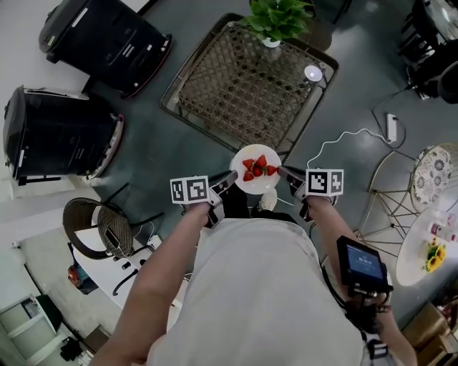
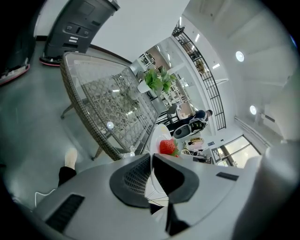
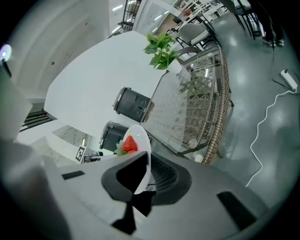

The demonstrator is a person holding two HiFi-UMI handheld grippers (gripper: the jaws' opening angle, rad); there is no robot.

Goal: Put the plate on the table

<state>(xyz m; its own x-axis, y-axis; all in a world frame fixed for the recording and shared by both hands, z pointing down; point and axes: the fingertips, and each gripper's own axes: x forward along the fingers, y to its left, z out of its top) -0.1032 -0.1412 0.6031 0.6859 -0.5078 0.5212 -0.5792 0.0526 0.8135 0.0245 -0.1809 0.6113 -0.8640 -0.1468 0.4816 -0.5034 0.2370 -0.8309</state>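
Head view: I see the white plate [image 1: 254, 186] held off the floor [image 1: 351, 86] in front of the person's body, gripped on two sides. The left tongs [image 1: 230, 179] are shut on the plate's left rim and the right tongs [image 1: 285, 172] are shut on its right rim, so the plate spans the gap between them and lies roughly level. Several red strawberries [image 1: 257, 167] lie on the middle of the plate, clear of both pairs of tongs. The plate sits at the near edge of the glass-topped wicker desk [image 1: 236, 86]. From above its far rim overlaps the desk's frame, but I cannot tell whether it is over the top or just short of it, and it does not rest there. Left gripper view: the rim passes edge-on between the two dark jaw pads, which press on it from both faces, and one strawberry shows just past the jaws, with the desk beyond. Right gripper view: the same grip from the other side, the thin white rim pinched between the pads and a strawberry above them. At the far end of the desk stand a potted plant [image 1: 275, 18] and a small round white object [image 1: 313, 73], both well apart from the plate. A white cable [image 1: 342, 138] trails on the floor to the right.
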